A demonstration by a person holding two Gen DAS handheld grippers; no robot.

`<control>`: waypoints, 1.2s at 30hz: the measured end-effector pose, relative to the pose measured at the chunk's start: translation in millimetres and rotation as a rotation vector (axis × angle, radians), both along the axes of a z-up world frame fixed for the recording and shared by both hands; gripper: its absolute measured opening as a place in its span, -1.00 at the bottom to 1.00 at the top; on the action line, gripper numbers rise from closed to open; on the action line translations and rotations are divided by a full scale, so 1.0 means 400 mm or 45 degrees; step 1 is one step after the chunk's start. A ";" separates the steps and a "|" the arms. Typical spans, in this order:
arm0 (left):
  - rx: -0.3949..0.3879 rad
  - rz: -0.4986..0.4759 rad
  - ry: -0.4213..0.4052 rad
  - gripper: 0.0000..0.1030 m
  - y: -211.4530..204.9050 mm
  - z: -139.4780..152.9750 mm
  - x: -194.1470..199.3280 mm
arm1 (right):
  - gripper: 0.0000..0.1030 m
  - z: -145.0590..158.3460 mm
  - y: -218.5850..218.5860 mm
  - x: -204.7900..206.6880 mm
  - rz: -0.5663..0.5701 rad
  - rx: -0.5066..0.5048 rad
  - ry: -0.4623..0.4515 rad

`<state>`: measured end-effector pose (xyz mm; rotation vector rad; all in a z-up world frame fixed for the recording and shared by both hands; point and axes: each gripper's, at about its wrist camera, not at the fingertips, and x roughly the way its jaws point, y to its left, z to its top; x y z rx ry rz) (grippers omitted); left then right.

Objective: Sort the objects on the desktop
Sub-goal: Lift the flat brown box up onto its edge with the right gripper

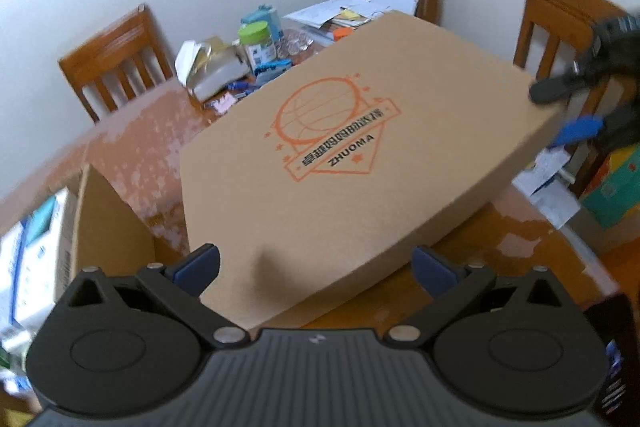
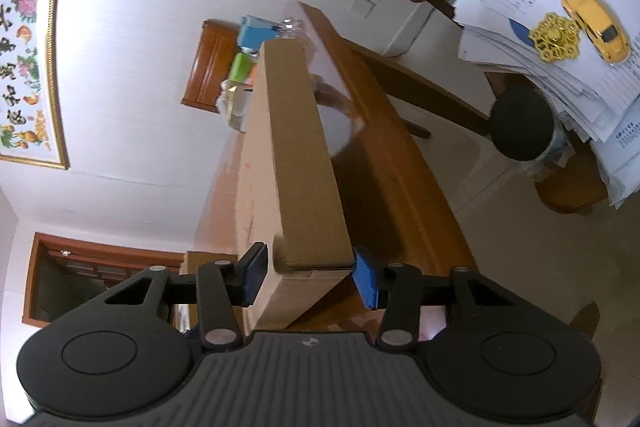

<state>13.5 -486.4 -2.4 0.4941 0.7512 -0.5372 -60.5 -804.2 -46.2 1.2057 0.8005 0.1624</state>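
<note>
The flat cardboard box (image 2: 294, 163), apparently clamped at its corner between the right tongs (image 2: 308, 277), should be kept level while the released left tongs (image 1: 316, 267) stay spread beneath its near edge.

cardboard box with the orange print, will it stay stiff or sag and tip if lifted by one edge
The cardboard box looks flat and wide with crisp, straight edges, so it probably stays stiff. The right gripper has its jaws on one narrow edge only, so it may swing or twist. Plain matte cardboard likely grips well against the pads.
</note>
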 end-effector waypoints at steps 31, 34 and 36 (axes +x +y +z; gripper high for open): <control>0.280 -0.126 -0.437 0.98 0.000 -0.104 -0.087 | 0.04 0.168 0.121 0.007 0.022 -0.090 0.046; 0.310 -0.103 -0.455 0.99 -0.007 -0.117 -0.085 | 0.04 0.180 0.129 0.012 0.031 -0.094 0.033; 0.320 -0.093 -0.460 0.98 -0.006 -0.120 -0.087 | 0.04 0.187 0.130 0.013 0.032 -0.093 0.024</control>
